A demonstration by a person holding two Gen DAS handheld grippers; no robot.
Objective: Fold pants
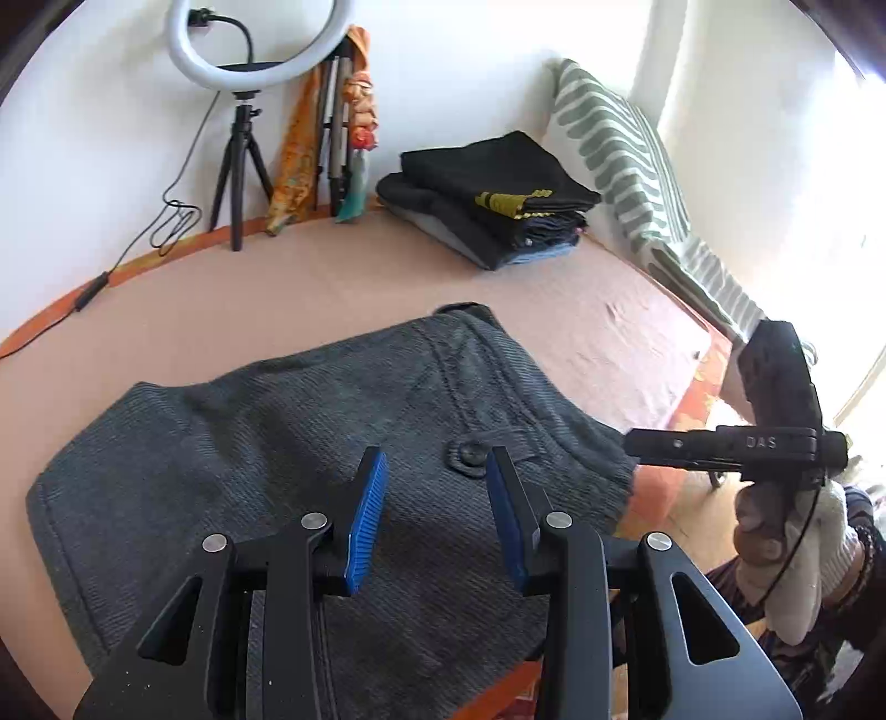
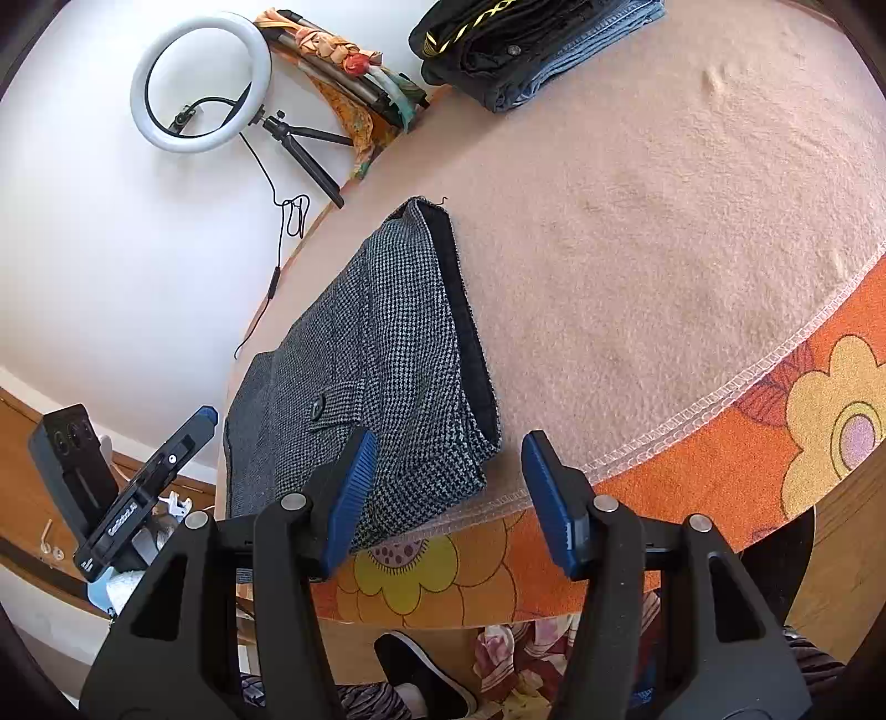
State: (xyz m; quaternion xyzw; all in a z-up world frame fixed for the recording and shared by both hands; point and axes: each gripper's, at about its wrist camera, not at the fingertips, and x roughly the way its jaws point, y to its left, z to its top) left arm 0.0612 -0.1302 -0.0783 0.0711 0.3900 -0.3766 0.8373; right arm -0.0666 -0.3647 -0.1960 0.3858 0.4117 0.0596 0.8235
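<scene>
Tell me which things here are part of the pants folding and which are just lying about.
Part of the job:
- grey houndstooth pants, folded on the pink blanket
- left hand-held gripper, open above them
- right hand-held gripper, open at their near edge

Lying about:
- stack of folded clothes
- ring light on tripod
- striped pillow

left gripper (image 1: 437, 487): jaws apart above folded grey pants (image 1: 288, 443) | right gripper (image 1: 720, 443): at pants' right edge | folded clothes stack (image 1: 487, 194): far side
</scene>
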